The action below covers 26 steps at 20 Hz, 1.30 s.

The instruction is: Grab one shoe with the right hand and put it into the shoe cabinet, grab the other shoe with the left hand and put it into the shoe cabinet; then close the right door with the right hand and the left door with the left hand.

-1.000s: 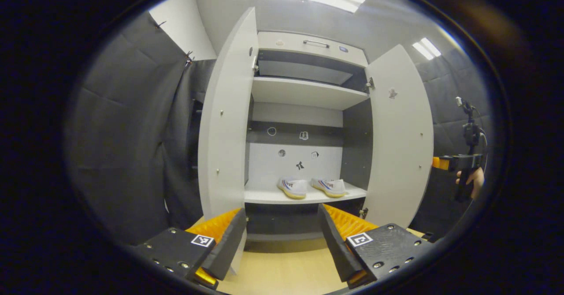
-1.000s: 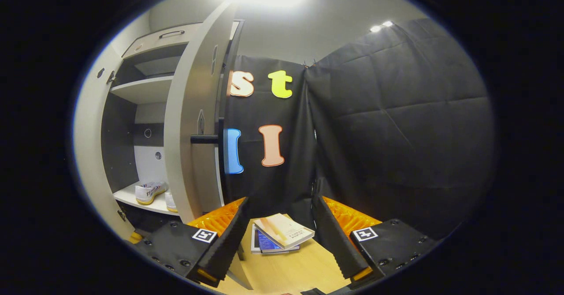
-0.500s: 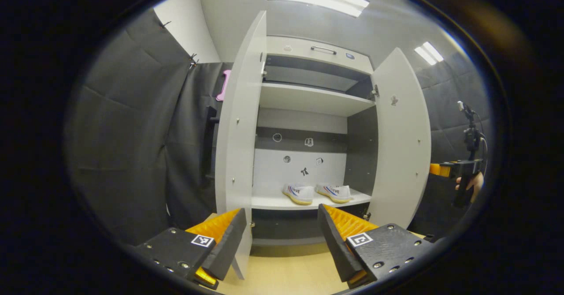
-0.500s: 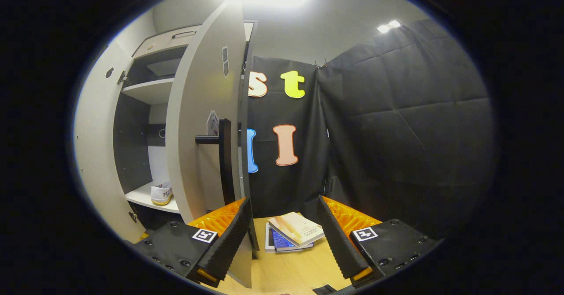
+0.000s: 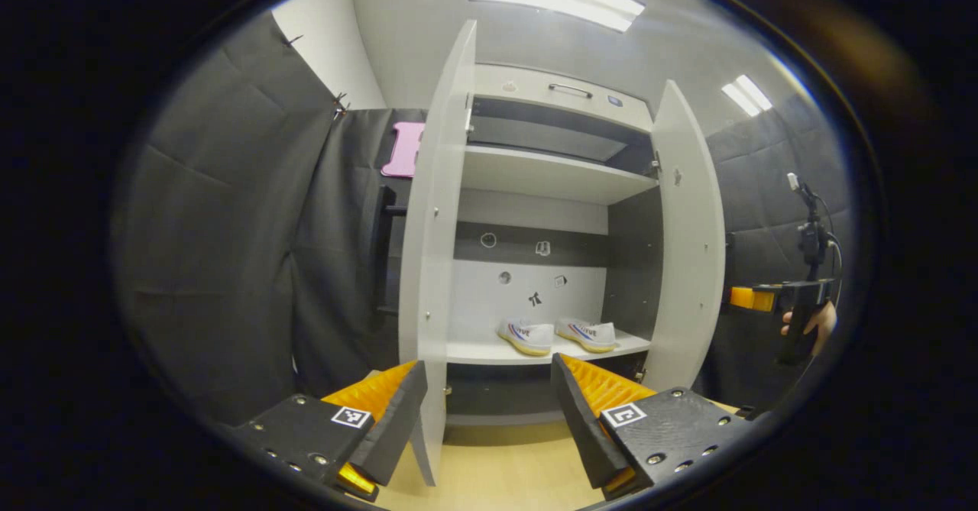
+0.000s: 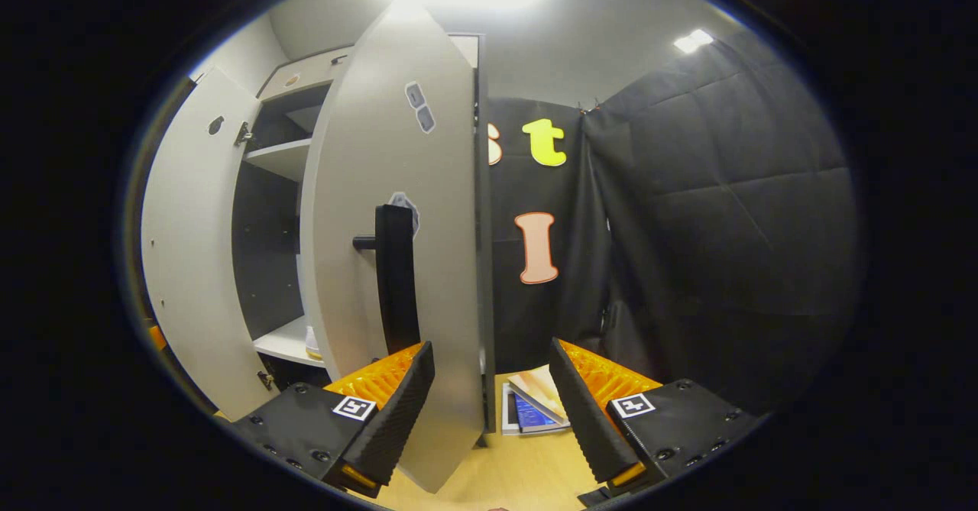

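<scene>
Already shelved: both shoes in the cabinet, doors partly swung

Inside the shoe cabinet (image 5: 550, 98), the two white shoes sit side by side on the lower shelf (image 5: 489, 352), the left shoe (image 5: 527, 336) just beside the right shoe (image 5: 588, 333), toes pointing outward. In the left gripper view both doors stand partway open: the left door (image 5: 432, 266) is seen nearly edge-on, and the right door (image 5: 688, 251) angles inward.

The left gripper (image 5: 489, 412) hangs in front of the cabinet with its fingers spread and nothing between them; the lower edge of the left door shows in the gap, but neither finger touches it.

In the right gripper view, the right gripper (image 6: 493, 404) is also spread and holds nothing. The right door (image 6: 397, 228) fills the space just ahead of it, its dark handle (image 6: 396, 278) upright above the gripper's left finger (image 6: 397, 412); I cannot tell whether that finger touches the door. A sliver of one shoe (image 6: 312, 343) shows past the door's edge.

Books (image 6: 535, 408) lie on the wooden floor (image 6: 519, 465) beyond the door. In the left gripper view, a hand (image 5: 814, 324) holds the other gripper out to the right of the right door.
</scene>
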Motion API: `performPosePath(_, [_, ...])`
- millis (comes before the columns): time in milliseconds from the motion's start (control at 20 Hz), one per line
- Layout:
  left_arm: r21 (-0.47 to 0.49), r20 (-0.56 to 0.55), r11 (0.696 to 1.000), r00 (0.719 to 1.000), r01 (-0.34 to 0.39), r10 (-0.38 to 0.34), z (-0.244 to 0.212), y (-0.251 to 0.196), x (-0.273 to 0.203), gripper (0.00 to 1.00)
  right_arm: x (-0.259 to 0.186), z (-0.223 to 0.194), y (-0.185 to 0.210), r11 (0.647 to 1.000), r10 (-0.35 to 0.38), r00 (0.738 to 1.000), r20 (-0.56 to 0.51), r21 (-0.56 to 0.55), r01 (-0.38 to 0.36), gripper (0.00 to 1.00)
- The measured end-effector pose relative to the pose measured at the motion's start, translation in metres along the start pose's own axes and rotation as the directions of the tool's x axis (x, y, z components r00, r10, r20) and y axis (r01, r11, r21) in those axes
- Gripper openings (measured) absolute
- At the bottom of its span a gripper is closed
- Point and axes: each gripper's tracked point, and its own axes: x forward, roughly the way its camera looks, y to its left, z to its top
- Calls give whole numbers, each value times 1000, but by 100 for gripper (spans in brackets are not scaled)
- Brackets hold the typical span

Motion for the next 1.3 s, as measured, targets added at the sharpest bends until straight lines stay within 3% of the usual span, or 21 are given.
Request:
performPosePath(200, [14, 11, 998, 998, -56, 56, 5, 28, -9, 91, 13, -1, 38, 997, 71, 997, -5, -27, -71, 96])
performPosePath(250, [23, 14, 997, 997, -79, 79, 6, 37, -10, 93, 15, -1, 47, 995, 91, 996, -6, -33, -91, 92])
performPosePath(300, [31, 14, 994, 995, -101, 100, 7, 45, -15, 93, 17, 0, 54, 994, 104, 995, -3, -38, -104, 96])
performPosePath(600, [60, 57, 972, 972, -229, 226, 31, 103, -24, 91, 19, 5, 65, 990, 135, 991, 16, -39, -134, 99])
performPosePath(950, [82, 89, 935, 937, -346, 339, 58, 159, -1, 93, 7, -2, 31, 997, 78, 997, 12, -11, -78, 99])
performPosePath(1300, [60, 69, 943, 944, -327, 323, 58, 164, 43, 92, -4, -3, -15, 1000, -16, 1000, 13, 6, 16, 99])
